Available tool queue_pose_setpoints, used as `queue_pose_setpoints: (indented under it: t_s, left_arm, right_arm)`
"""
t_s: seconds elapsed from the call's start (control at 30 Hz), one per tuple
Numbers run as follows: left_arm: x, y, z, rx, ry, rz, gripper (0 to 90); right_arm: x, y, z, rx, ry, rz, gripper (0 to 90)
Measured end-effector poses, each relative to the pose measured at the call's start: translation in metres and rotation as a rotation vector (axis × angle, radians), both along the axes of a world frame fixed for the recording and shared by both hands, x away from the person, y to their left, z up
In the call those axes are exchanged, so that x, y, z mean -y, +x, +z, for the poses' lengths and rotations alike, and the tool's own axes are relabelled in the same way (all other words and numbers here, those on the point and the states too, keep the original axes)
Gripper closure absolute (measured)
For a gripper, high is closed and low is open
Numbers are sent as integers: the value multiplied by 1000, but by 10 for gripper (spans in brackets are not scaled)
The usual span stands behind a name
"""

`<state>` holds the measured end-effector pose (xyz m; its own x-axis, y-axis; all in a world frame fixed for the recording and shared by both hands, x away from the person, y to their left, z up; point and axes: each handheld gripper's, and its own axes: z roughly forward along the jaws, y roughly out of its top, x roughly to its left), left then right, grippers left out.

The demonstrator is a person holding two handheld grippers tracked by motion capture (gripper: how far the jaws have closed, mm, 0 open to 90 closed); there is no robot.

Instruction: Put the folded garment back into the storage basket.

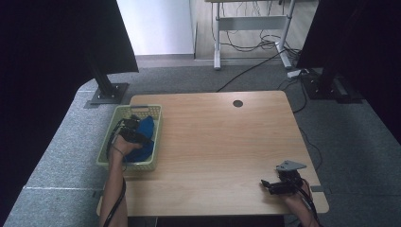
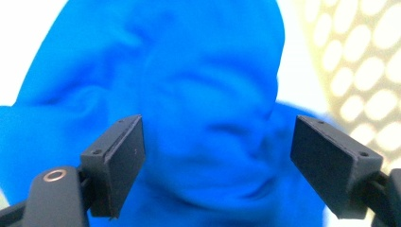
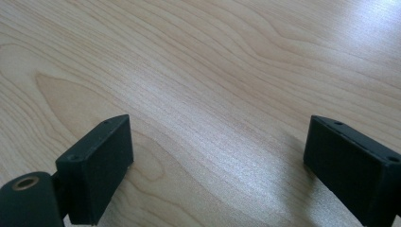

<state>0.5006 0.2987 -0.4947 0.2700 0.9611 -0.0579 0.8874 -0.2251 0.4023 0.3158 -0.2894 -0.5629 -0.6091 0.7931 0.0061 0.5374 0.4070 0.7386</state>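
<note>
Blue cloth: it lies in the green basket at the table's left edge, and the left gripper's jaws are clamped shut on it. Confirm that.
Not quite. The blue cloth does lie in the green basket, but the left gripper stands open over it; the left gripper view shows both pads clear of the cloth.

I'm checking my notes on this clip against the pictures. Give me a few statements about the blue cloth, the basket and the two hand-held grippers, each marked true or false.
1. The blue cloth lies in the green basket. True.
2. The basket stands at the table's right edge. False: it stands at the left edge of the wooden table.
3. The left hand-held gripper has its jaws apart, with blue cloth in front of them. True.
4. The right hand-held gripper is clamped on a cup. False: its jaws stand open over bare wood.
5. The right hand-held gripper is inside the basket. False: it is near the table's front right corner.
</note>
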Motion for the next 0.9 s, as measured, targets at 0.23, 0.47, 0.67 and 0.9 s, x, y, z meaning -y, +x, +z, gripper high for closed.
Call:
queue_pose_setpoints:
  t_s: [0.23,0.47,0.67,0.9]
  left_arm:
    - [6,2,-22,-96,69,145,104]
    - [-2,5,-25,-59,82,-29,62]
    - [-9,7,-26,-14,76,-172,59]
    - [-7,3,-24,3,52,-116,85]
  right_arm:
    - [0,0,0,0,0,0,86]
    - [0,0,0,0,0,0,86]
    - [0,0,0,0,0,0,86]
    - [0,0,0,0,0,0,86]
